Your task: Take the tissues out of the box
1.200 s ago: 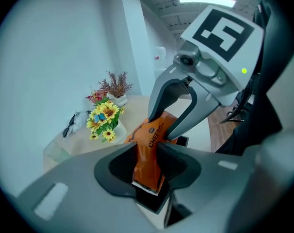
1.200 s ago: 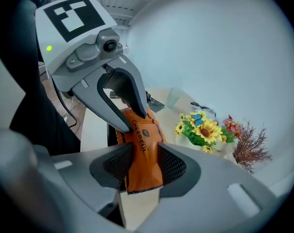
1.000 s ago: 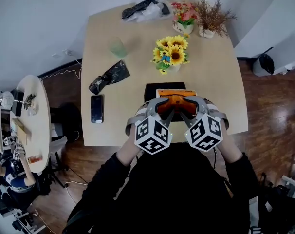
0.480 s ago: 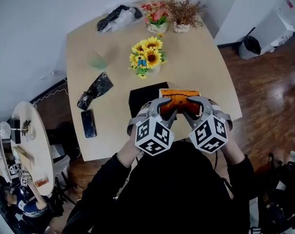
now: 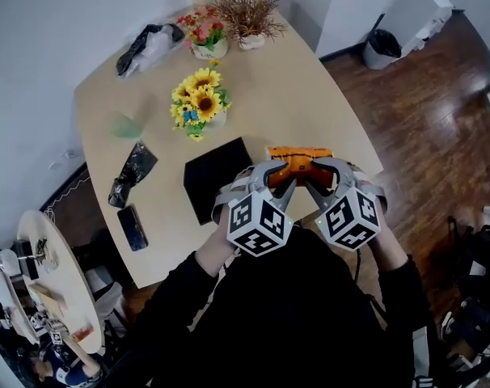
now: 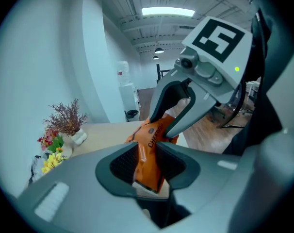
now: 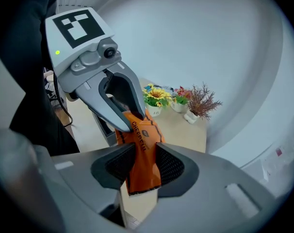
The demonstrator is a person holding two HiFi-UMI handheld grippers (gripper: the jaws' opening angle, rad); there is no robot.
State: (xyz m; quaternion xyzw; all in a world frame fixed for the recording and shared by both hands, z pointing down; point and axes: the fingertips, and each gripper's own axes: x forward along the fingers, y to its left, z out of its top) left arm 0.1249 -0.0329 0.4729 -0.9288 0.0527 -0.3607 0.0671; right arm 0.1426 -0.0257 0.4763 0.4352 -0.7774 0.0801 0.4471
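Note:
An orange tissue pack [image 5: 297, 160] hangs between both grippers over the table's right front edge [image 5: 366, 168]. In the head view my left gripper [image 5: 273, 180] grips its left end and my right gripper [image 5: 316, 178] its right end. The left gripper view shows the pack [image 6: 154, 140] pinched between my ribbed pads [image 6: 125, 161], with the right gripper [image 6: 173, 118] clamped on its far end. The right gripper view mirrors this: the pack [image 7: 142, 154] sits pressed in my jaws and the left gripper [image 7: 122, 113] holds the other end. A black box [image 5: 217, 176] lies on the table just left of the pack.
On the table [image 5: 310, 95] stand a sunflower vase [image 5: 198, 103], a pink flower pot [image 5: 200, 35] and a dried plant [image 5: 247, 14]. A green cup [image 5: 125, 125], black bag [image 5: 132, 172], phone [image 5: 133, 227] and plastic bag [image 5: 148, 45] lie left. A bin [image 5: 382, 47] stands on the floor.
Both grippers have carried the orange pack rightward, off the black box toward the table's right edge. The head view has swung, so the table now appears turned.

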